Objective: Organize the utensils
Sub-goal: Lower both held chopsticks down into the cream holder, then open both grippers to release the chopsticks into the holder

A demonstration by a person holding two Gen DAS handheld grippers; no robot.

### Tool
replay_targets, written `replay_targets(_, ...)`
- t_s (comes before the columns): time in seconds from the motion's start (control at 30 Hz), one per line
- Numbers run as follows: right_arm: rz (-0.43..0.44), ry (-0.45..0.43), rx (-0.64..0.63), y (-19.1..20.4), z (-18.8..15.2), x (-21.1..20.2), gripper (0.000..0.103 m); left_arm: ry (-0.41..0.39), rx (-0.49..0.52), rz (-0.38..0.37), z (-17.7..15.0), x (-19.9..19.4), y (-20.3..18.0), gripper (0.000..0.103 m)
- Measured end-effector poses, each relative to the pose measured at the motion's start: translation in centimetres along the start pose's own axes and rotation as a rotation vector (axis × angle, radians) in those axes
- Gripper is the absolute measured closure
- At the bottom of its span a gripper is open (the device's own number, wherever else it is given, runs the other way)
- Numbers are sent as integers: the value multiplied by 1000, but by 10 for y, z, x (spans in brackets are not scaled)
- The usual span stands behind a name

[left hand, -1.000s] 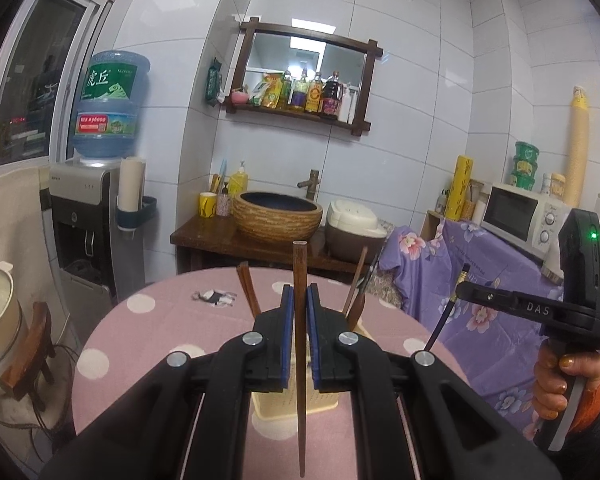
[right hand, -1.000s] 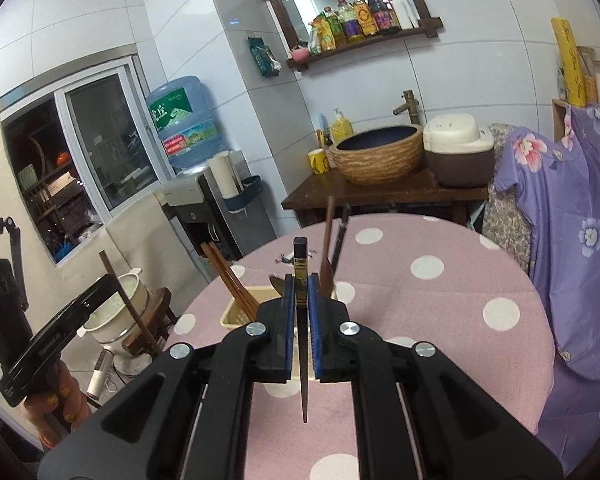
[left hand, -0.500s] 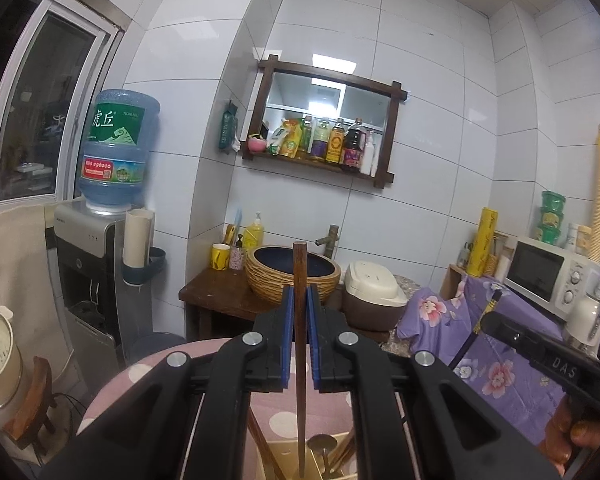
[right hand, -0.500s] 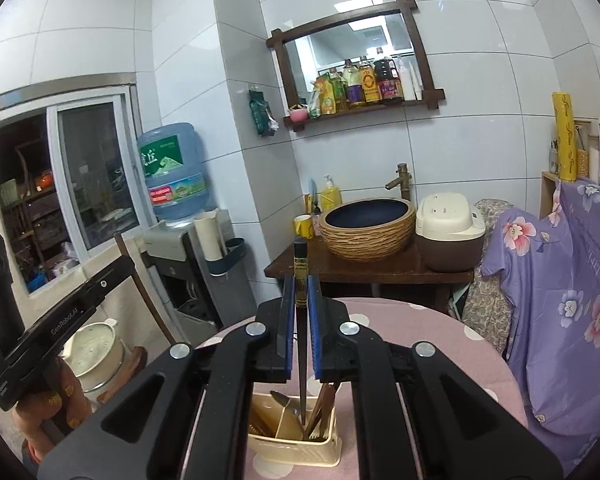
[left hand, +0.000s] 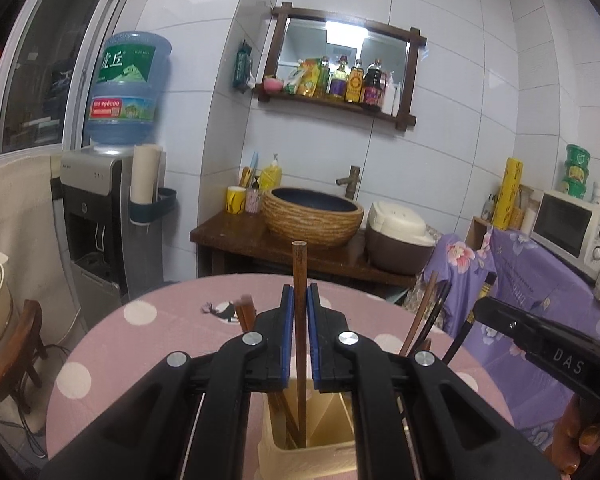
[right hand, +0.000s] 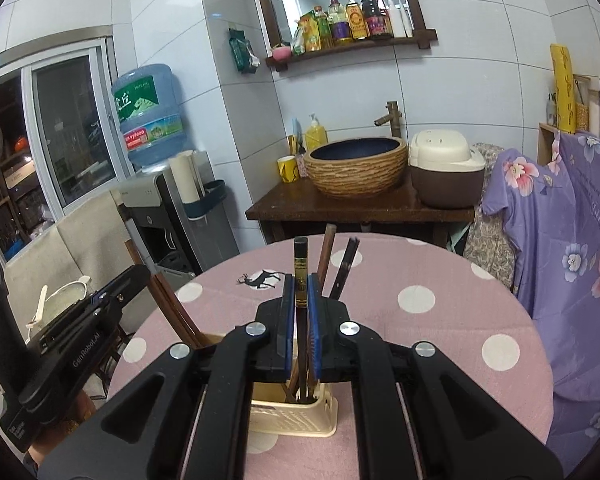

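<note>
A cream plastic utensil holder stands on the pink polka-dot round table. My left gripper is shut on a brown wooden chopstick, upright, its lower end down inside the holder's left compartment. My right gripper is shut on a dark chopstick with a gold band, its lower end inside the holder among other sticks. Several more chopsticks stand in the holder. Each view shows the other gripper at its edge.
Behind the table are a dark wooden stand with a woven basin, a rice cooker and a yellow mug. A water dispenser stands left; purple floral cloth and a microwave are right.
Both grippers dipped toward the holder. The chopsticks' lower ends, above the holder half a second ago, now sit inside it. Both stayed shut.
</note>
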State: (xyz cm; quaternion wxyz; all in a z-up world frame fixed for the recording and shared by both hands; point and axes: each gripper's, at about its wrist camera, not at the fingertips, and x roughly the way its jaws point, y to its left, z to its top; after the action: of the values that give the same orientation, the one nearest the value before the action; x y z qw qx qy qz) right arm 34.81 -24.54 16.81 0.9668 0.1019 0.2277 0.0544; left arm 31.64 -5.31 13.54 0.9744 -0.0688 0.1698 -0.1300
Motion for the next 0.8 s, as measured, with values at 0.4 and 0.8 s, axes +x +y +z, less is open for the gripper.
replay_targets(0.4,-18,-32,10,-9,-16,3,90,57,17,-6,-20,12,1,95)
replay_targets(0.8,-93,-168,-11,-14,-57,-48,21,-52,18,-11,-38,-53,11,6)
